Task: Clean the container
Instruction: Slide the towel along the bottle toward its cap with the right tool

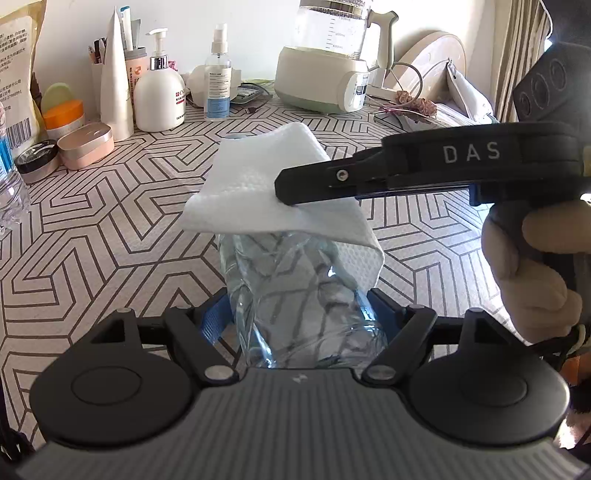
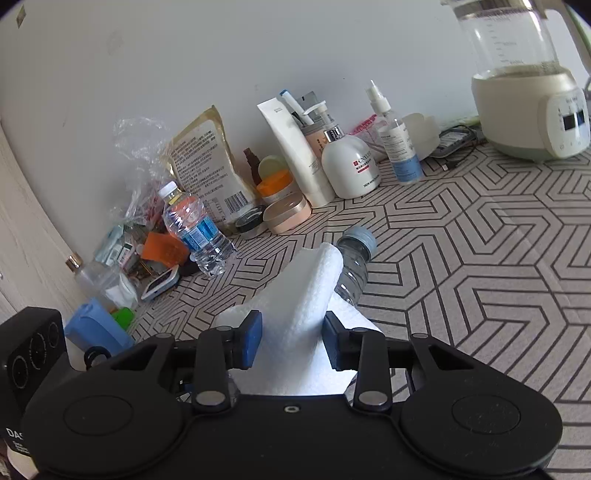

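Bottle (image 1: 295, 295) lies clamped in the left gripper (image 1: 295, 317) over the table (image 1: 110, 240), right gripper (image 2: 291, 341) pinching the paper towel (image 1: 258, 184) draped on it: thin plastic could buckle, or the towel slide off.

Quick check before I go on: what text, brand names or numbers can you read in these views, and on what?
"DAS": white letters on the black right tool, seen from the left wrist.
"DAS", cut off: black box at the lower left edge.
White pump bottle: red logo and label, too blurred.
Beige printed pouch: barcode and print, too small.
Glass kettle jug: scale marks, numbers unreadable.
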### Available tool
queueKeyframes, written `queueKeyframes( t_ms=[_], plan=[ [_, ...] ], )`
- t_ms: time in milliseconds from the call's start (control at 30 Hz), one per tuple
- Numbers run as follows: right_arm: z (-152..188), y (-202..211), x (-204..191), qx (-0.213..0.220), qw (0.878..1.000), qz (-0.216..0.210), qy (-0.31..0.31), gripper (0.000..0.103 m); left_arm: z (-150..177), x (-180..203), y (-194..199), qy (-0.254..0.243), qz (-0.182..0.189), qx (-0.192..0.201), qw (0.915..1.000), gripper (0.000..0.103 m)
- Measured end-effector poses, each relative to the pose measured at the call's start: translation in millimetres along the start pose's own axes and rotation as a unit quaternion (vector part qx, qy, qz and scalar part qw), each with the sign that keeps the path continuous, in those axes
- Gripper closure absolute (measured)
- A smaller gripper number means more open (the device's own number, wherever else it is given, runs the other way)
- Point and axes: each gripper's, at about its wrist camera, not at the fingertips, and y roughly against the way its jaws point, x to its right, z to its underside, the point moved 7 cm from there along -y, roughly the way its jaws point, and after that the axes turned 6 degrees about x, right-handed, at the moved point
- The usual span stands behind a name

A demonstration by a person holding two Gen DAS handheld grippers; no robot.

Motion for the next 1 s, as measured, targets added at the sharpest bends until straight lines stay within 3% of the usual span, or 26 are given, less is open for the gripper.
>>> queueKeyframes(
  t_ms=[233, 533, 700, 800, 833, 1000],
  plan=[
    [4.6, 7.5, 5.2, 0.005, 1.0, 0.013, -0.004, 0.062, 0.3, 0.6, 0.3, 0.0, -0.002, 0.0, 1.0, 0.026],
    [17.4, 11.8, 14.9, -0.009, 0.998, 0.066, 0.013, 0.063, 0.9, 1.9, 0.3, 0.003, -0.004, 0.005, 1.0, 0.026],
    [11.6, 14.8, 5.2, 0.007, 0.999, 0.05, 0.011, 0.071, 1.3, 2.3, 0.5, 0.001, -0.006, 0.004, 1.0, 0.026],
    [6.5, 11.9, -9.0, 0.0, 1.0, -0.001, -0.001, 0.07, 1.4, 2.5, 1.0, 0.0, -0.006, 0.004, 1.0, 0.026],
    [5.9, 9.6, -13.2, -0.001, 1.0, -0.004, 0.004, 0.066, 1.5, 2.5, 1.1, 0.0, -0.006, 0.004, 1.0, 0.026],
    [6.3, 4.8, -21.7, 0.007, 0.999, 0.02, 0.042, 0.066, 1.5, 1.7, 1.5, 0.002, -0.003, 0.003, 1.0, 0.025]
  ],
)
